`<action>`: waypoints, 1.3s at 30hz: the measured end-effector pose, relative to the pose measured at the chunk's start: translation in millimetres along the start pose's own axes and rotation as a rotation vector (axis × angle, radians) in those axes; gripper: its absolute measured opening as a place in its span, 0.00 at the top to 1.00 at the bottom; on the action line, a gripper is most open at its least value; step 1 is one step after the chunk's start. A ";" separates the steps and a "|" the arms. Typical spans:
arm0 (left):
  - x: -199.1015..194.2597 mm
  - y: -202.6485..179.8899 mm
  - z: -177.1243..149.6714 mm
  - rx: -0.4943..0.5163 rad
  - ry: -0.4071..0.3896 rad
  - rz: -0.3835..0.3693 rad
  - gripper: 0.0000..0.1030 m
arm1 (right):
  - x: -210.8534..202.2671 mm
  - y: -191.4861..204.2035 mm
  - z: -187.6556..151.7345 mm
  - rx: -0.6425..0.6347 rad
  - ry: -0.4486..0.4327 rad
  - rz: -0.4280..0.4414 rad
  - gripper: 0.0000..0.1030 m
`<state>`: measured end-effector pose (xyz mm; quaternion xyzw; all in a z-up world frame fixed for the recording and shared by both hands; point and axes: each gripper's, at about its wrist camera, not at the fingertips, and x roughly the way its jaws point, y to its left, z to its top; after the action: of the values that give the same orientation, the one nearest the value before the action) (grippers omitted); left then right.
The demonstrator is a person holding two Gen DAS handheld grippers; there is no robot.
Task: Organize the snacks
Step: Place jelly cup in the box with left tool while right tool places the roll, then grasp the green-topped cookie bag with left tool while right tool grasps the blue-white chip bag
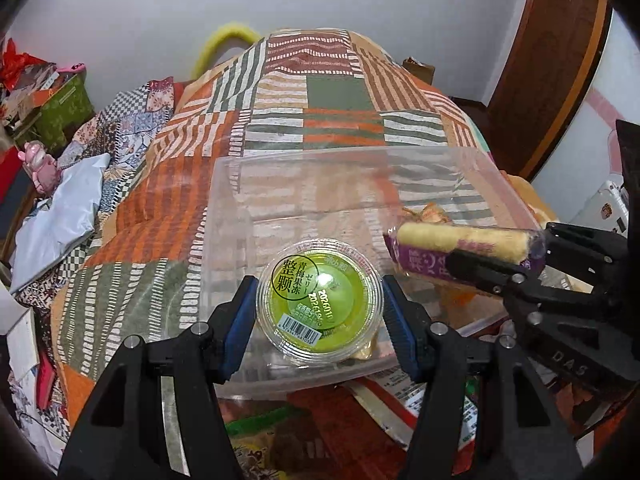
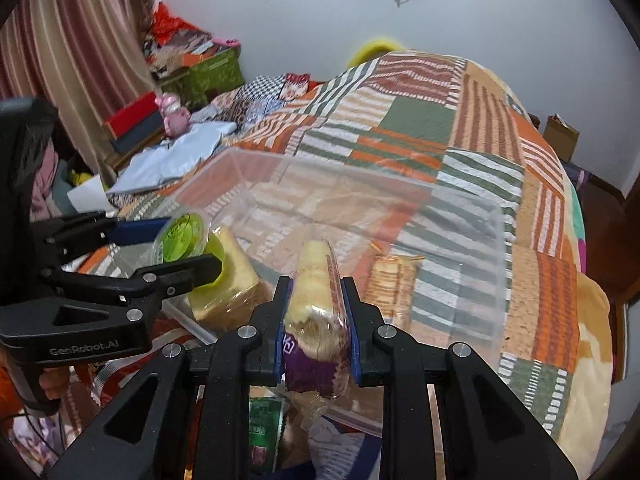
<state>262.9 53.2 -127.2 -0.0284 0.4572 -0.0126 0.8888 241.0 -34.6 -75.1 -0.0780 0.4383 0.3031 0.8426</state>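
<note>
The left tongs [image 1: 320, 312] are clenched on a round clear plastic cup of green jelly with a printed foil lid [image 1: 320, 306], their blue pads pressed to its opposite sides, and they hold it over the near end of a clear rectangular plastic bin [image 1: 224, 200] that sits on a bed covered by an orange, green and white patchwork quilt [image 1: 320, 92]. From the right wrist view the cup [image 2: 182, 238] hangs just above a pale yellow sponge cake in a clear wrapper [image 2: 230, 280] lying at the bin's near left corner. The right tongs [image 2: 316, 320] grip a yellow cake roll in a clear and purple wrapper [image 2: 316, 280] by its sides, its far end pointing into the bin; in the left wrist view this roll [image 1: 468, 246] crosses the bin's right wall. A flat pack of striped tan biscuits [image 2: 390, 280] lies on the bin floor just right of the roll. The far half of the bin and its far right corner [image 2: 472, 240] hold nothing, and the thin upright walls stand open at the top. The two tongs are near each other but not touching. More snack packets [image 2: 264, 428] lie on the bed just outside the bin's near wall, under both tools. Well apart at the left, a grey-white plastic bag [image 1: 68, 208] lies on the quilt's edge.
</note>
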 end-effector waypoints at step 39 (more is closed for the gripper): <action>-93.6 21.5 -70.6 -0.050 -0.133 0.107 0.20 | -113.8 -2.6 -59.0 0.044 -0.181 -0.177 0.50</action>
<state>150.9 76.5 -93.5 -0.0270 0.3982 0.0482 0.9156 152.5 -110.5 -21.6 -0.0705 0.3584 0.2236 0.9037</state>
